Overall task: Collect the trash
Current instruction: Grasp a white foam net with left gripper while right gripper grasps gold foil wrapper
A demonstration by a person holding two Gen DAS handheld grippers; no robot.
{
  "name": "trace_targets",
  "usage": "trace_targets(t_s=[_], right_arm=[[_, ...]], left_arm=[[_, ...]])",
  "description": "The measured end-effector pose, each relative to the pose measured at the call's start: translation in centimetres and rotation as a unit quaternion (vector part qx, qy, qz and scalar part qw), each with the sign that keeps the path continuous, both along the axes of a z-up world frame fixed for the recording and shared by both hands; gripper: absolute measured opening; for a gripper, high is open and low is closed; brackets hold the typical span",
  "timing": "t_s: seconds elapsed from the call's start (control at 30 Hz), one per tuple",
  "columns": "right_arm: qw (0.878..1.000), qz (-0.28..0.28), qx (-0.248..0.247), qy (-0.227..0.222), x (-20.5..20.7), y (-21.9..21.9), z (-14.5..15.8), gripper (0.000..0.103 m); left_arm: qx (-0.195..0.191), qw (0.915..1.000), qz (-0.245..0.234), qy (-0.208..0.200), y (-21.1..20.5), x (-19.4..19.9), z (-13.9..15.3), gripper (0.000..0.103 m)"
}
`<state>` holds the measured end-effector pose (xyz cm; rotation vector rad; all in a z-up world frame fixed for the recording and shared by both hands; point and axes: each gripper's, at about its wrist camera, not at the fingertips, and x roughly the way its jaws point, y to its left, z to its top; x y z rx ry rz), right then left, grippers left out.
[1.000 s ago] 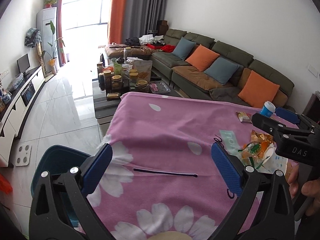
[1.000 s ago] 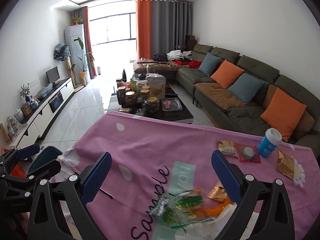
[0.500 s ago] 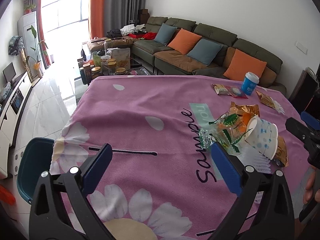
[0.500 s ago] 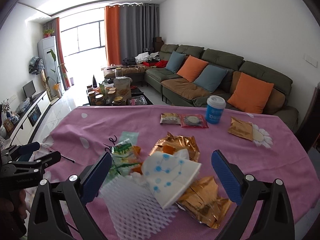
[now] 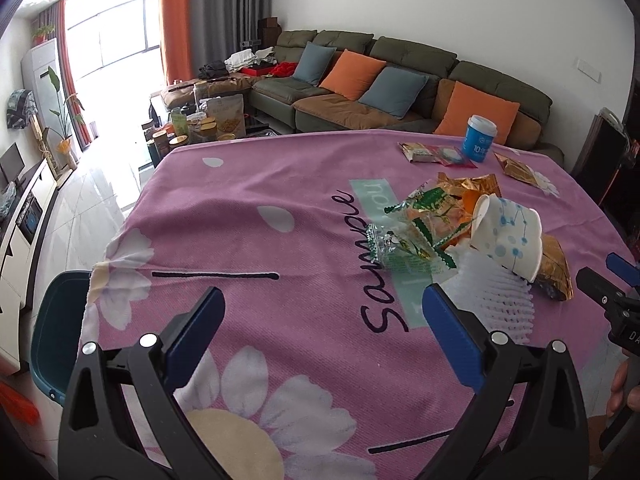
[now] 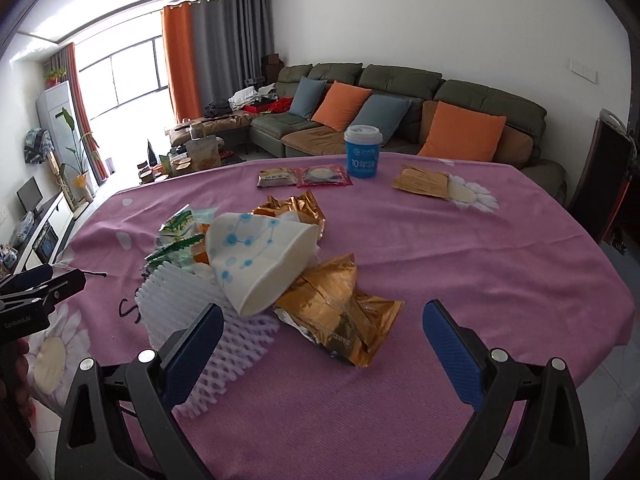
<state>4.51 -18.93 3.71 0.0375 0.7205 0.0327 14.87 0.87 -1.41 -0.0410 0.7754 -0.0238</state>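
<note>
Right gripper (image 6: 318,336): jaws wide apart, holding nothing, hovering low over the near edge of the bench (image 6: 500,264).
Left gripper (image 5: 322,322): also spread open and empty; the trash pile sits off its right finger, not between the two.
Pile: paper cup (image 6: 256,258), foam net (image 6: 208,320), gold wrapper (image 6: 340,312) and green wrappers (image 6: 178,236), all touching in one heap just ahead of the right gripper and a little to its left.
Nearer hand: the right one, I'd say; the cup and gold wrapper lie almost straight along its fingers, whereas the left gripper would have to swing right.
Cup: tipped on its side atop the heap, long axis running slantwise, one end pointing down toward the right gripper, the other away and to the left.
Gold wrapper: flat, crumpled, long axis slanting from the cup out to the right, near end just ahead of the gap between the right fingers.
Bin (image 5: 56,320): blue, on the floor, down to the left of the left gripper, well apart from the pile.
Further off: a blue cup (image 6: 362,152) and flat packets (image 6: 304,176) across the bench.
</note>
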Motion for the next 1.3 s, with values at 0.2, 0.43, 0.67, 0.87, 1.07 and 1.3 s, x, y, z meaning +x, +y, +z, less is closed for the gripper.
trace_targets(t_s=[0.2, 0.43, 0.67, 0.87, 1.07, 1.3], right_arm=[[1.000, -0.019, 0.016, 0.008, -0.5, -1.4, -0.9, 0.096], [1.000, -0.017, 0.017, 0.008, 0.2, -1.9, -1.5, 0.096], [1.000, -0.010, 0.014, 0.011, 1.5, -2.2, -1.9, 0.096], [0.999, -0.001, 0.022, 0.025, 2.9, -2.5, -2.6, 0.092], [0.999, 0.012, 0.029, 0.044, 3.9, -2.4, -3.6, 0.081], [0.997, 0.023, 0.028, 0.067, 4.5, -2.4, -4.5, 0.058]], left_arm=[[-0.005, 0.9999, -0.014, -0.003, -1.2, -1.0, -0.6, 0.097], [-0.018, 0.9984, -0.054, 0.007, -3.5, -1.4, -1.6, 0.097], [-0.049, 0.9944, -0.090, 0.026, -5.9, -0.4, -2.5, 0.097], [-0.080, 0.9888, -0.121, 0.036, -7.1, 1.5, -3.1, 0.097], [-0.080, 0.9863, -0.130, 0.063, -8.2, 3.2, -4.0, 0.076], [-0.089, 0.9808, -0.150, 0.086, -9.2, 3.8, -5.0, 0.045]])
